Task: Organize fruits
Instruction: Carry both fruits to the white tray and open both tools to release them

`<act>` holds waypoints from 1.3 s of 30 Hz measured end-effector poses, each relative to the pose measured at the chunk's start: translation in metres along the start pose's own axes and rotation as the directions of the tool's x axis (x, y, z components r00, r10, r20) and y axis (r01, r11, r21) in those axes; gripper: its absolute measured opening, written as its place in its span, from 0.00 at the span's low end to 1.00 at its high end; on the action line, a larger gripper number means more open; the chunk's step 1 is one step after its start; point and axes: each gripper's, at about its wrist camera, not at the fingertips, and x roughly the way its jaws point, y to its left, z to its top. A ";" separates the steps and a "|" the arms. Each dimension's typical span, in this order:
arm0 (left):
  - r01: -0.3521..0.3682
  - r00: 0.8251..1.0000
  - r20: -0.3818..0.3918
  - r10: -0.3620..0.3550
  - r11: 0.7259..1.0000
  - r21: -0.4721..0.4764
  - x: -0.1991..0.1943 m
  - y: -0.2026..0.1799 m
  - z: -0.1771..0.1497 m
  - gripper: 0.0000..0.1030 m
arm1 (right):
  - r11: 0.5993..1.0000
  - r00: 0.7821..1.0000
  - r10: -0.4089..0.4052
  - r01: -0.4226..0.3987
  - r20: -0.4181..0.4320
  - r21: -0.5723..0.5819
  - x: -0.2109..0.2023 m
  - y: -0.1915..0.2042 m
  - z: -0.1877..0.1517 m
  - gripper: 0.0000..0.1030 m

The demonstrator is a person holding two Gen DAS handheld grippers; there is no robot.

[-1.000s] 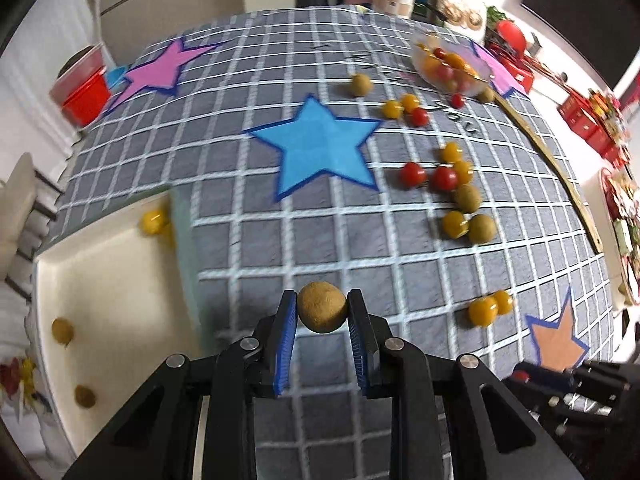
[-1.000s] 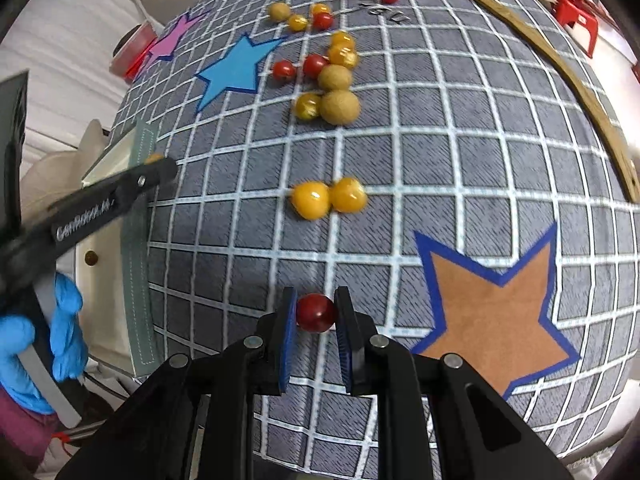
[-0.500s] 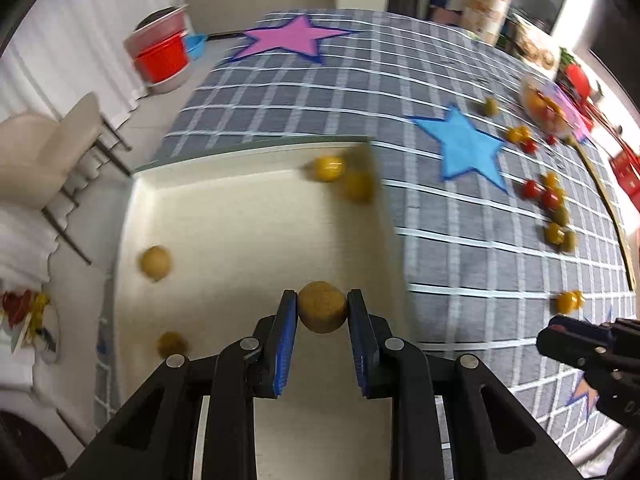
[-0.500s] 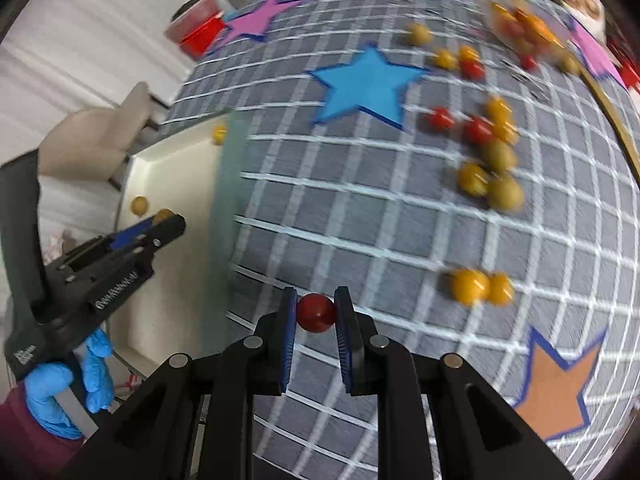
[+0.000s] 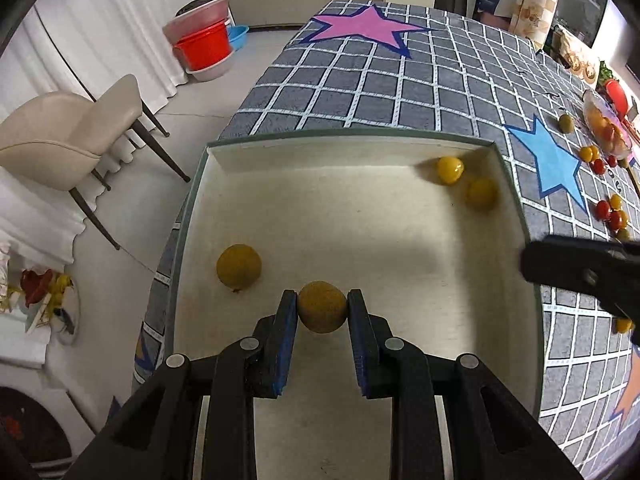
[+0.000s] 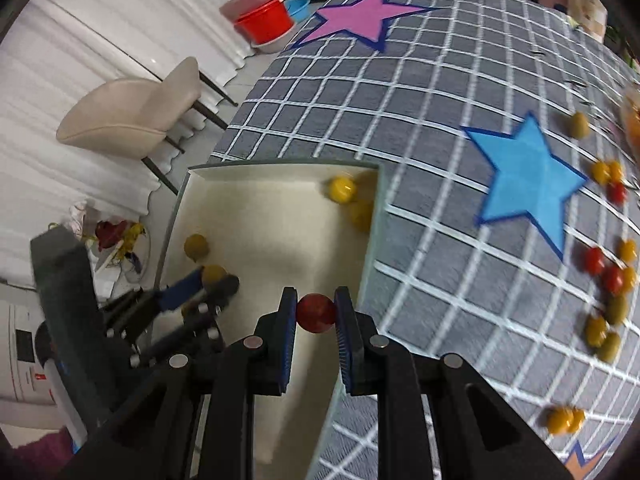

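Brown fruit (image 5: 322, 307): rough-skinned and round, pinched between the blue-padded fingers of the left gripper (image 5: 322, 312), over the near part of the cream tray floor.
Red tomato (image 6: 316, 313): small and glossy, clamped between the jaws of the right gripper (image 6: 316, 312), held above the tray's right wall.
Left jaws: closed onto the brown fruit, both pads touching it.
Right jaws: narrowed onto the red tomato, pads against its sides.
Tray (image 5: 516, 200): cream inside with a grey-green rim, sitting at the table's edge.
Tray contents: a second brown fruit (image 5: 239, 267) near the left wall; two yellow fruits (image 5: 450, 169) close together in the far right corner.
Tablecloth (image 5: 400, 92): grey with a white grid, a pink star (image 5: 360, 30) at the far end and a blue star (image 5: 550, 160) just right of the tray.
Loose fruit (image 6: 612, 276): red, yellow and olive pieces scattered on the cloth well right of the tray.
Floor side: a beige chair (image 5: 68, 136) and stacked red and pink tubs (image 5: 204, 46).
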 end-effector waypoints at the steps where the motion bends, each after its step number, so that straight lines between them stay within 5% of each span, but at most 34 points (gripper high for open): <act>1: 0.002 1.000 -0.002 -0.002 1.000 -0.002 0.001 0.000 0.000 0.26 | 1.000 1.000 0.001 -0.001 -0.009 0.001 0.006 0.001 0.004 0.20; 22: 0.008 1.000 0.003 -0.008 0.999 0.042 0.002 -0.005 -0.006 0.27 | 1.000 0.996 -0.027 0.028 -0.088 0.013 0.063 0.011 0.021 0.21; 24: 0.010 1.000 0.002 -0.010 0.999 0.049 0.001 -0.005 -0.006 0.52 | 1.000 0.996 -0.023 0.025 -0.091 0.016 0.060 0.010 0.020 0.22; 25: 0.004 1.000 0.015 -0.004 0.999 0.051 -0.001 -0.006 -0.007 0.82 | 1.000 0.996 -0.016 0.018 -0.093 0.020 0.059 0.009 0.020 0.26; 26: -0.012 0.998 0.062 0.009 0.998 0.055 -0.008 -0.006 -0.009 0.85 | 1.000 0.996 -0.005 0.008 -0.094 0.026 0.059 0.009 0.021 0.31; 32: 0.011 0.998 0.066 -0.018 0.994 0.108 -0.017 -0.011 -0.007 0.85 | 0.998 0.997 0.049 -0.047 -0.055 0.036 0.045 0.012 0.028 0.75; 39: 0.007 0.997 0.077 -0.019 0.988 0.152 -0.032 -0.022 -0.003 0.85 | 0.992 0.996 0.062 -0.068 0.062 0.103 0.004 -0.004 0.029 0.77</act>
